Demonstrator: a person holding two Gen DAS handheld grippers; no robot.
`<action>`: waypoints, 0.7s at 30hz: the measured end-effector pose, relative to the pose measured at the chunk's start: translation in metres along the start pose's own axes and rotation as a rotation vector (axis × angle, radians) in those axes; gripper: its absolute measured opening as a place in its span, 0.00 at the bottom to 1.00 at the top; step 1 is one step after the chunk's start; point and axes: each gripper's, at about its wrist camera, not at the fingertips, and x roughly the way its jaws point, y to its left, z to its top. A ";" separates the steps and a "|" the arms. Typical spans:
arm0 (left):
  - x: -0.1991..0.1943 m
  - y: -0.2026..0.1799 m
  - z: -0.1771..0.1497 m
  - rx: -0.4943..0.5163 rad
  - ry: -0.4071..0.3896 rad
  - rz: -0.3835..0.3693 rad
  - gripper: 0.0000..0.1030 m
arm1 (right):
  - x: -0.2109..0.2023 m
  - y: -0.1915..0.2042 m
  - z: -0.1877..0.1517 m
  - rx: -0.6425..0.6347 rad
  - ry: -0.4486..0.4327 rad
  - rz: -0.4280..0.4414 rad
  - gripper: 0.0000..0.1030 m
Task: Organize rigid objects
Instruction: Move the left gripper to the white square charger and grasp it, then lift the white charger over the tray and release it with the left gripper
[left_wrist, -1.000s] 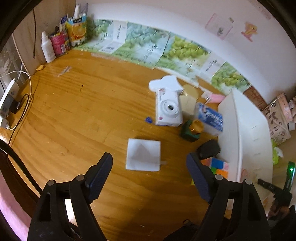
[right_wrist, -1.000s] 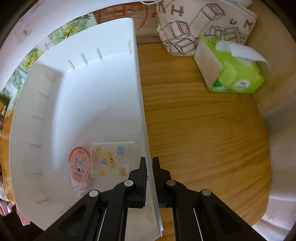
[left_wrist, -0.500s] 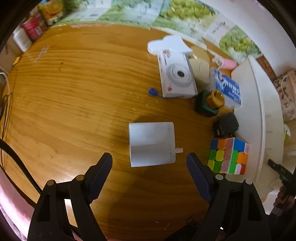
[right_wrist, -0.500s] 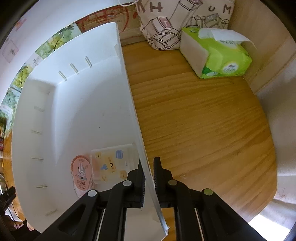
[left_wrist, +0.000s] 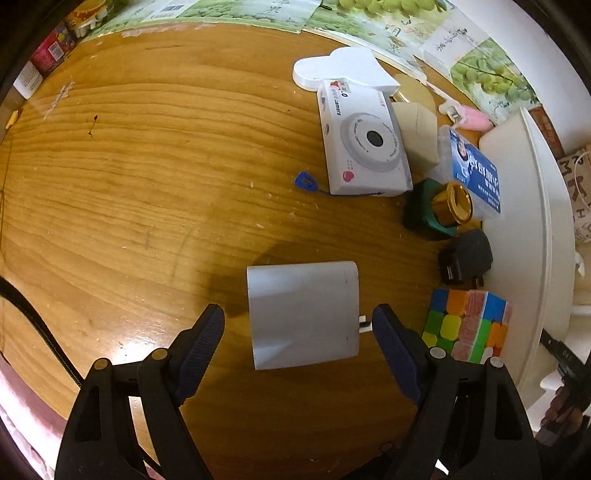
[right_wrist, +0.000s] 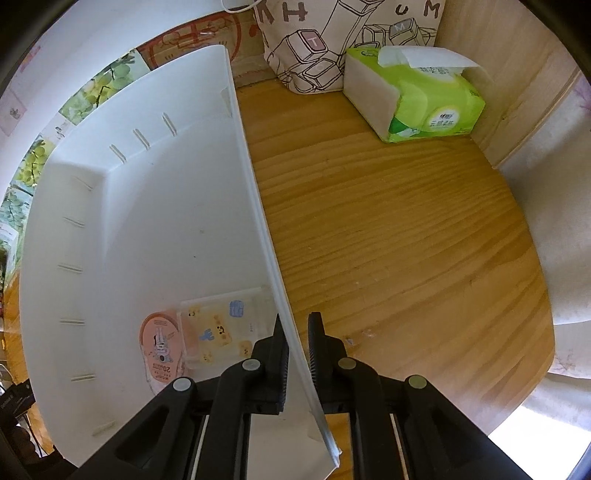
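In the left wrist view my left gripper (left_wrist: 298, 325) is open, its jaws on either side of a white charger block (left_wrist: 303, 314) lying on the wooden table, not touching it. Right of it lie a colour cube (left_wrist: 469, 323), a black plug adapter (left_wrist: 465, 256), a green bottle with a gold cap (left_wrist: 437, 210), a white toy camera (left_wrist: 364, 144) and a blue-labelled box (left_wrist: 474, 173). In the right wrist view my right gripper (right_wrist: 297, 341) is shut on the near wall of the white bin (right_wrist: 255, 206). Inside the bin lie a pink card (right_wrist: 160, 345) and a clear sticker case (right_wrist: 221, 325).
A green tissue pack (right_wrist: 417, 98) and a printed cloth bag (right_wrist: 332, 40) stand at the back right. A white heart-shaped lid (left_wrist: 343, 68) and a beige block (left_wrist: 415, 133) lie behind the camera. Bottles stand at the far left corner (left_wrist: 44, 48). The bin's rim (left_wrist: 539, 206) borders the objects.
My left gripper has moved down and closer to the white charger block, which now sits between the open jaws. My right gripper keeps its hold on the bin wall; the bin shifted slightly.
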 end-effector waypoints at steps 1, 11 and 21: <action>0.001 0.001 0.001 -0.007 -0.001 0.001 0.81 | 0.000 0.001 0.000 0.001 0.000 -0.003 0.10; 0.004 -0.004 0.001 -0.035 -0.008 0.001 0.61 | 0.002 0.007 0.000 -0.013 0.005 -0.018 0.11; 0.003 -0.005 -0.002 -0.082 -0.014 -0.018 0.60 | 0.007 0.014 0.003 -0.043 0.019 -0.025 0.11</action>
